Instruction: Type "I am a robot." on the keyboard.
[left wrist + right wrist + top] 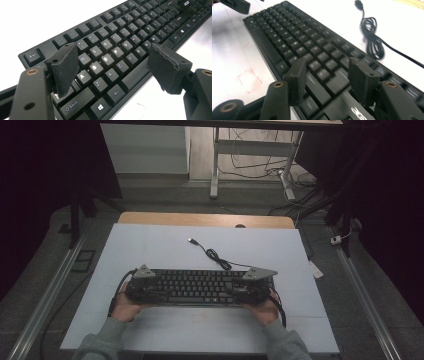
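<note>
Left gripper jaws apart, nothing clamped; they hang over the left end of the keyboard, above the letter rows and the near edge by Shift and the Windows key. Right gripper jaws also apart, nothing between the pads, over the keyboard's right end near the logo strip. In the high view the left gripper and right gripper sit at the two ends of the black keyboard, a hand behind each. Keyboard lies flat, long side left-right, in the near half of the white table. Its cable runs from the far right side, loosely coiled, USB plug lying farther back.
</note>
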